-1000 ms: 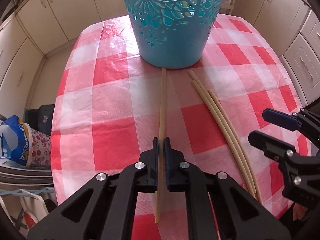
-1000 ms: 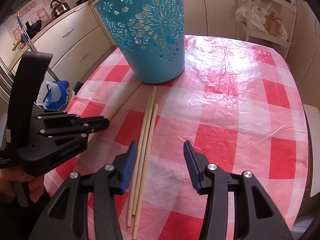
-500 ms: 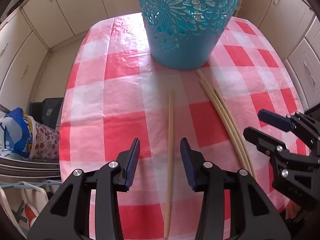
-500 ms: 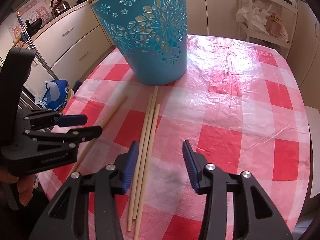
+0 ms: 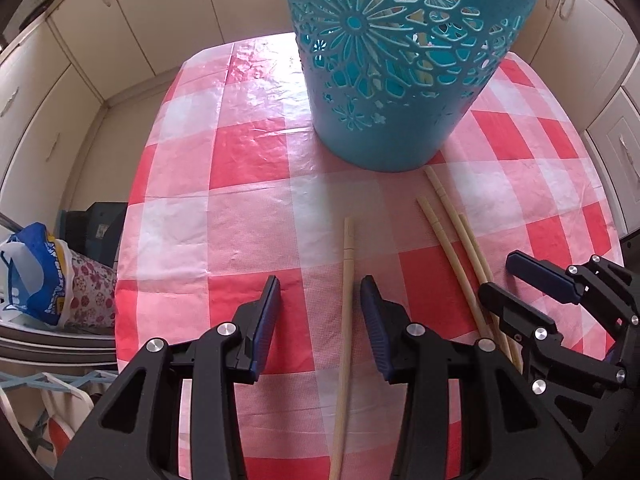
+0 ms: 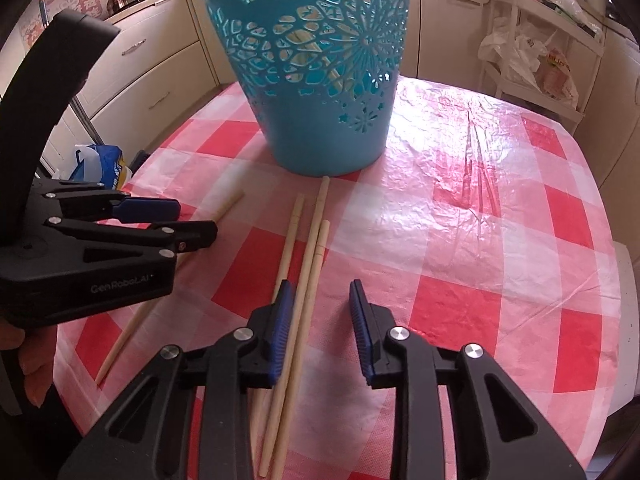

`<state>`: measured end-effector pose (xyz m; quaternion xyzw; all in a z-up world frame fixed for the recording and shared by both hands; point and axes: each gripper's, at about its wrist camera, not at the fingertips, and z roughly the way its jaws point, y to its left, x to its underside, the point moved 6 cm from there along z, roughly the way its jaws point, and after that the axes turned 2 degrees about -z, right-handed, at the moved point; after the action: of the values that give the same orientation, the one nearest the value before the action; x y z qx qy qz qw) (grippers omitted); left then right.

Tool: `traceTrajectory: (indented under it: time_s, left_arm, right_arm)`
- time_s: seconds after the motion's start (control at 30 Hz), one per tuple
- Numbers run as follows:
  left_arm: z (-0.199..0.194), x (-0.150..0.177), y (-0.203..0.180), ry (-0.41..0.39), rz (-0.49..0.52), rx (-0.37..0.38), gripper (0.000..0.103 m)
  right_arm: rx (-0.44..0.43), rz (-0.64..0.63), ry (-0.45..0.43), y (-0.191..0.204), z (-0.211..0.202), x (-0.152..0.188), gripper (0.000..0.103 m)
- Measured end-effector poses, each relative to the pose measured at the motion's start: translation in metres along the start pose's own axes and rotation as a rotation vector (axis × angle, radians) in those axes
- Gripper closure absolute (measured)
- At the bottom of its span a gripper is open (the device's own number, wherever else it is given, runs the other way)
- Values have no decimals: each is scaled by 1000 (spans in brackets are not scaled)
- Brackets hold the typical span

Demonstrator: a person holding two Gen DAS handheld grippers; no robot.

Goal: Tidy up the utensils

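A teal openwork basket (image 5: pixel 400 60) stands on the red-checked table; it also shows in the right wrist view (image 6: pixel 316 68), with chopsticks visible inside. One loose chopstick (image 5: pixel 346 300) lies on the cloth between the jaws of my open, empty left gripper (image 5: pixel 320 296). Three chopsticks (image 6: pixel 308 264) lie side by side; my open right gripper (image 6: pixel 320 300) hovers over them, two between its jaws. The right gripper (image 5: pixel 516 280) appears at right in the left wrist view, over the three chopsticks (image 5: pixel 452 232). The left gripper (image 6: pixel 192 220) appears at left in the right wrist view, over the single chopstick (image 6: pixel 228 206).
The round table (image 5: pixel 248 160) has its edge close on the left, with a blue-and-white bag (image 5: pixel 36 276) on the floor beyond. Cream cabinets (image 5: pixel 100 32) surround the table. A white rack with plastic bags (image 6: pixel 532 52) stands at the back right.
My left gripper let go of the single chopstick, which now lies on the cloth, and opened wide. Both grippers moved nearer the basket. The right gripper stayed open.
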<state>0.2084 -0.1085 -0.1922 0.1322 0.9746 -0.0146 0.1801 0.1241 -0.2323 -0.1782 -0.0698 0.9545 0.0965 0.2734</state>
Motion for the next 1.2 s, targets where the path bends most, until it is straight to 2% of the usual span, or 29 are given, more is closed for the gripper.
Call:
traceTrajectory:
  time_s: [0.1,0.27,0.37,0.5,0.6,0.77,0.87,1.03,1.13,1.2]
  left_arm:
    - [0,2,-1,-1,4,3,64]
    - [0,2,-4,-2,4,9,64]
    - [0,2,-4,-4,5,10,64]
    - [0,1,-4,-6,5,6,64]
    - [-1,2,-4,-7,7,6,64]
    - [-1,1,-4,-7,6,5,63]
    - [-1,1,-4,-8,9,7,63]
    - [-1,2,-2,-11,12,7,63]
    - [-1,2,-4,-24,31,-9,63]
    - [-2,3,-7,-40,59,-33,64]
  right_arm:
    - [-59,70,-2,-8,-1,-1,73]
    - [-16,30,-6,-5,-1,-1,73]
    - [-22,53,-10,-8,-1,-2,73]
    - [18,6,-15,-5,0,-2,73]
    - [-25,59,-15,-9,-1,-2,74]
    - [7,50,-19,-14,-2,-3,74]
    - [-29,92,-17,-19,-3,-4,74]
    - [55,19,-17,-18,-1,-4,74]
    - [148,-103,-26,-5,4,-5,74]
    - [168,-152,-29,0,6,-6,76]
